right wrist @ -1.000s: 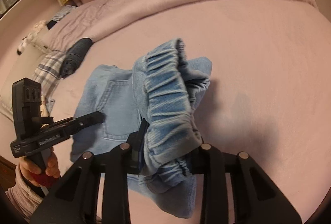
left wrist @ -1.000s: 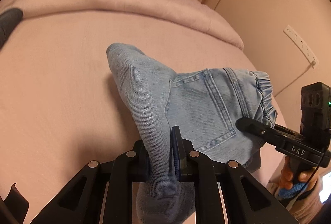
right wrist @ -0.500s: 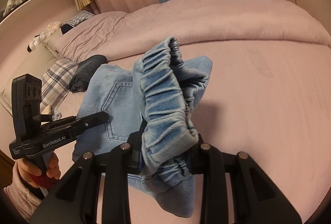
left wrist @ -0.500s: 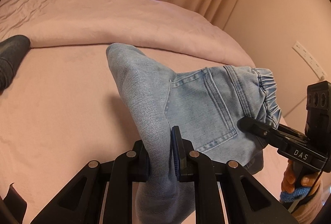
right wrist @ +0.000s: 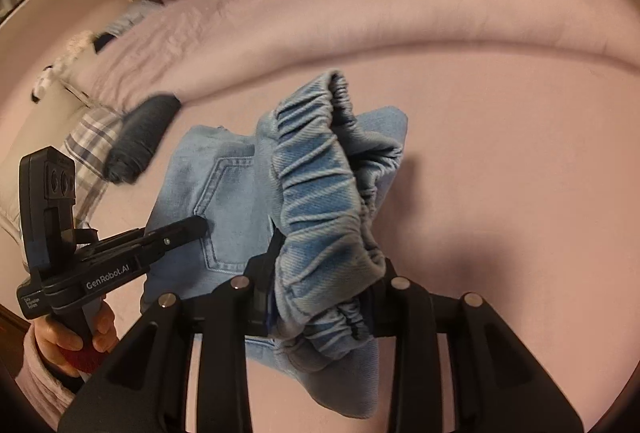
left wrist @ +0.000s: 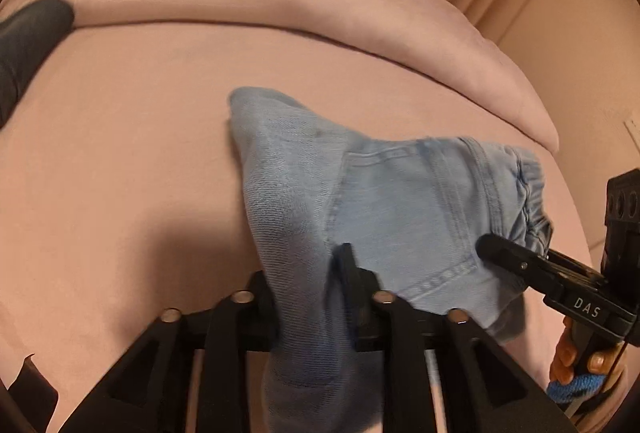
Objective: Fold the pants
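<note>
1. Pants point(left wrist: 400, 217) are carried as a folded light-blue denim bundle, lifted over the pink bed point(left wrist: 120, 153) and hung between the two grippers

2. Left gripper point(left wrist: 310, 297): a thick fold at the leg end is seen between the jaws. The jaws have just been opening and stand partly apart, with the cloth between them; whether the pads press on it cannot be told through the blur

3. Right gripper point(right wrist: 320, 281): the gathered elastic waistband point(right wrist: 320, 161) is bunched between the jaws. These jaws have also just been opening, with the waistband between them; grip or mere contact cannot be told

4. Change noted against the frames of a second ago: both views are now blurred, the pillow ridge point(left wrist: 320, 5) sits lower in the left view, and the shadow under the bundle has grown, so the bundle is judged to have been carried across and lowered toward the bed

5. Meaning for the task: the fold is judged nearly complete; release onto the sheet appears to be in hand

6. Risk: if one side is freed first, the bundle may unroll

7. A dark rolled garment point(right wrist: 144, 141) lies apart, near a plaid cloth point(right wrist: 88, 145)
</note>
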The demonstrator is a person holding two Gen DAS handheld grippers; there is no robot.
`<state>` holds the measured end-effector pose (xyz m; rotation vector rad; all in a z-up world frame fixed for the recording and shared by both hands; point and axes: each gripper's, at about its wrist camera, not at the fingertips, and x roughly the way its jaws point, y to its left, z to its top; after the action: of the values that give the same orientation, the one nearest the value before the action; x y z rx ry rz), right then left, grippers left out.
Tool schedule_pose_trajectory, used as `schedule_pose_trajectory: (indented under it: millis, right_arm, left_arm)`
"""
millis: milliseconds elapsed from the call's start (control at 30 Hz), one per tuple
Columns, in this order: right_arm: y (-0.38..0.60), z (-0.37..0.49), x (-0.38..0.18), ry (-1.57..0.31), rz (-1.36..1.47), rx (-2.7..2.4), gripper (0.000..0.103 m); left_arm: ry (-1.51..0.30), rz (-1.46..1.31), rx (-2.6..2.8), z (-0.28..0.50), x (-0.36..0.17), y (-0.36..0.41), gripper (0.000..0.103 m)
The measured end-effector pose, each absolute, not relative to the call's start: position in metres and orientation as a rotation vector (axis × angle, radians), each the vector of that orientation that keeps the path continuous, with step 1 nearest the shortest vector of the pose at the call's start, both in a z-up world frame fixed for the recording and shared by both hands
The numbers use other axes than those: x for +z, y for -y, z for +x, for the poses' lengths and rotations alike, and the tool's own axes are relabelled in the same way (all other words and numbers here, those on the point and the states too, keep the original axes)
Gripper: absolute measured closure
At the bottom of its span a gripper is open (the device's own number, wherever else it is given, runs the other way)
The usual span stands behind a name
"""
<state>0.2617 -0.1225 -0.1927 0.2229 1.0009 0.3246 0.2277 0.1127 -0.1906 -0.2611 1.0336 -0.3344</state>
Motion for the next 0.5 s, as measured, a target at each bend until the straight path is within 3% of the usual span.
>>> schedule_pose_trajectory:
  millis: [100,200,500]
  right_arm:
    - [0.123,0.267,-0.203,-1.039,0.220,0.303,0.054]
    - [0.129,0.265,-0.205,-1.056,0.255,0.315,0.050]
    - [0.160,0.244,-0.183,-1.023,0.278,0.253,0.046]
  left_arm:
    - [-1.033,-0.261,-0.338,0.227,-0.196,-0.122,0.055]
    - [-1.027,-0.242,-0.329,0.228,-0.198,-0.120,0.047]
    - [-0.956,-0.116,-0.214,0.219,-0.175,-0.128,0.045]
